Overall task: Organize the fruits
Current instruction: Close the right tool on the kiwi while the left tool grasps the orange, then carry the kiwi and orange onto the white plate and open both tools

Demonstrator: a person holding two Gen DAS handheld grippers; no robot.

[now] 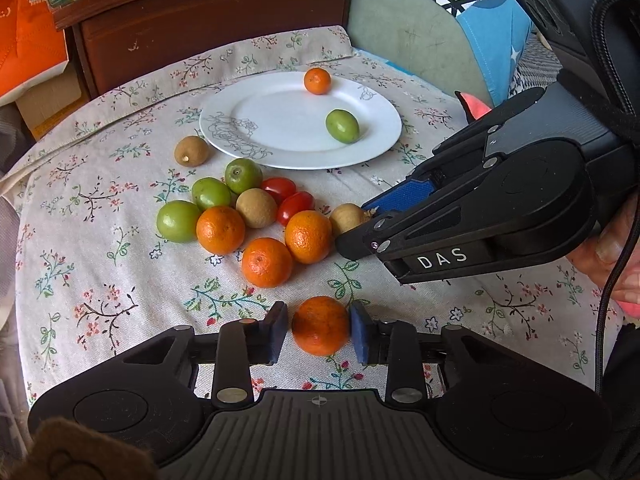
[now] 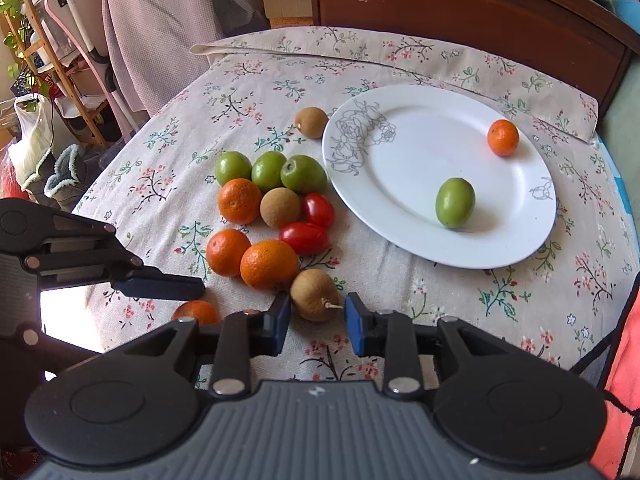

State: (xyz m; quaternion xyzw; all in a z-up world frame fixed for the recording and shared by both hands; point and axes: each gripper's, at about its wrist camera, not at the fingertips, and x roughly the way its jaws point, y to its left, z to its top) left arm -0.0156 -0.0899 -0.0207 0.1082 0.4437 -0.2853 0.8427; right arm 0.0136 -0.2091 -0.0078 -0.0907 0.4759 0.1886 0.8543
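Observation:
A white plate [image 1: 280, 120] holds one small orange [image 1: 317, 81] and one green fruit [image 1: 342, 126]. In front of it on the floral cloth lies a cluster of oranges [image 1: 267, 262], green fruits [image 1: 178, 221], brown longans [image 1: 256, 208] and two red tomatoes [image 1: 295, 206]. My left gripper [image 1: 319, 332] is open around an orange [image 1: 320, 325], pads close to its sides. My right gripper [image 2: 316, 320] is open around a brown longan [image 2: 314, 294]; it also shows in the left wrist view [image 1: 362, 224]. The plate [image 2: 420, 232] lies beyond it to the right.
A single longan [image 1: 191, 151] lies left of the plate. A dark wooden headboard [image 1: 200, 20] stands behind the table, with a blue cushion [image 1: 488, 32] at the right. Shelves and bags [image 2: 36, 80] stand beyond the table's left edge.

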